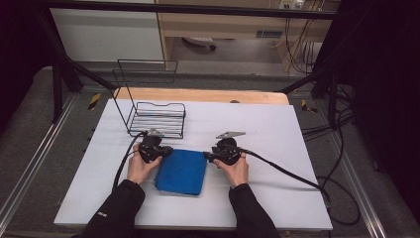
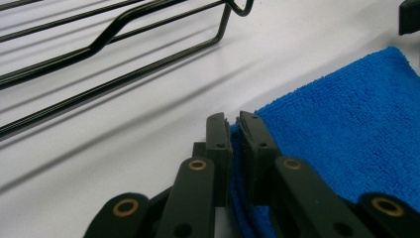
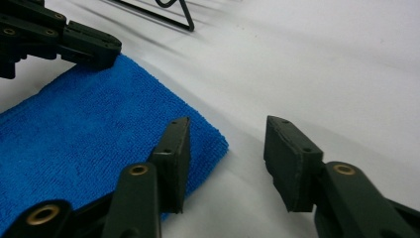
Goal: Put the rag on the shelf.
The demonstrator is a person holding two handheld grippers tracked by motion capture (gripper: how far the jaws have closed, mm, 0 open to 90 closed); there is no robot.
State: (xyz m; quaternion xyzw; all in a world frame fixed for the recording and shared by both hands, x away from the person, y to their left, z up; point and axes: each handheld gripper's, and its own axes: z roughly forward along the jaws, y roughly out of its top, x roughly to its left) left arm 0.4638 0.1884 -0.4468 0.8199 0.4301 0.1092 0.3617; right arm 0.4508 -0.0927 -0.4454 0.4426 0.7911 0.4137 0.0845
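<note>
A folded blue cloth (image 1: pixel 181 171) lies flat on the white table (image 1: pixel 267 129) between my two hands. My left gripper (image 1: pixel 166 151) sits at the cloth's far left corner. In the left gripper view its jaws (image 2: pixel 232 121) are shut on the cloth's (image 2: pixel 346 114) edge, with blue fabric pinched between the pads. My right gripper (image 1: pixel 208 156) is at the far right corner. In the right gripper view it (image 3: pixel 228 126) stands open astride that corner of the cloth (image 3: pixel 89 124), one jaw over the fabric and the other over bare table. The left gripper (image 3: pixel 84 47) shows at the upper left there.
A black wire rack (image 1: pixel 156 116) stands just beyond the left gripper, its base wires close ahead in the left gripper view (image 2: pixel 99 44). Cables trail from both grippers across the table. A wooden board (image 1: pixel 198 95) edges the table's far side.
</note>
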